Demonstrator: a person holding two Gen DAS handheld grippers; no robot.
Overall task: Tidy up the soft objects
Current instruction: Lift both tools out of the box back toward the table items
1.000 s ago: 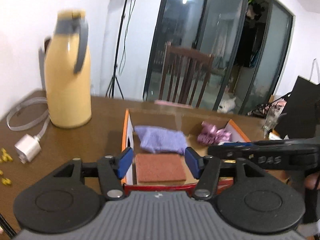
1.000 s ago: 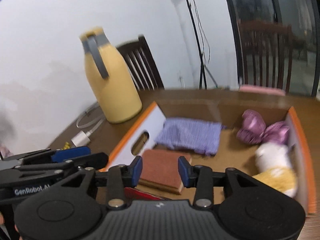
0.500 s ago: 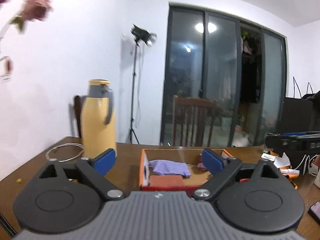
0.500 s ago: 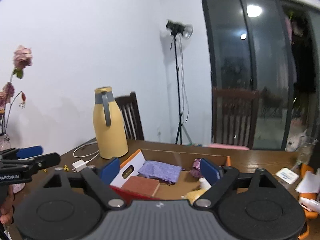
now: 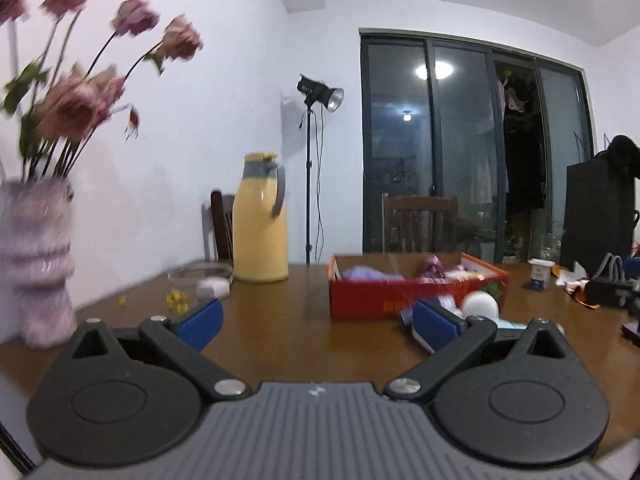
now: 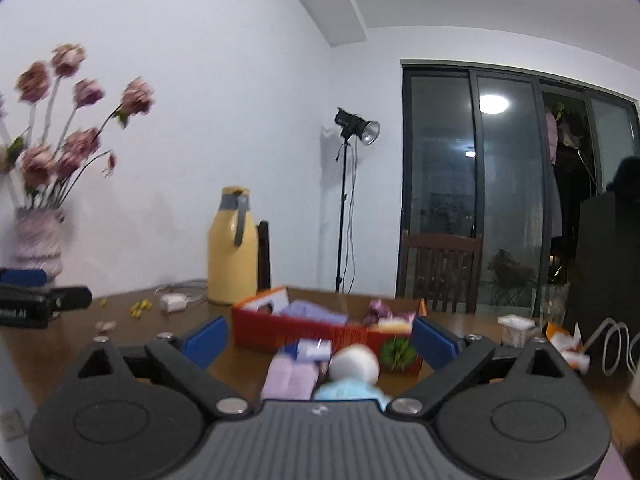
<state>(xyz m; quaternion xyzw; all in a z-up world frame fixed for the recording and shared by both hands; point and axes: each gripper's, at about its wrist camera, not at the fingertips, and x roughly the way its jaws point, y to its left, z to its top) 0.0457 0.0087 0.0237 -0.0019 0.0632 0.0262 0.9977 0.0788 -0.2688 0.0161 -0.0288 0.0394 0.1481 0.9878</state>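
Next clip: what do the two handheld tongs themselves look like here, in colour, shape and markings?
Both look alike: the left tongs and right tongs have blue pads on black angled link arms with silver pivot pins, two round black discs, and a grey ribbed body with a small white logo. The left unit, seen from the right wrist view, carries white lettering.

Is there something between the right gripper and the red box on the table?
Yes. Loose items lie on the table before the red box: a white ball and a lilac pack, between the opening, empty right gripper and the box.

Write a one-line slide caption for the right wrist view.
Right gripper, empty and opening, faces a red box of soft items, a white ball before it.
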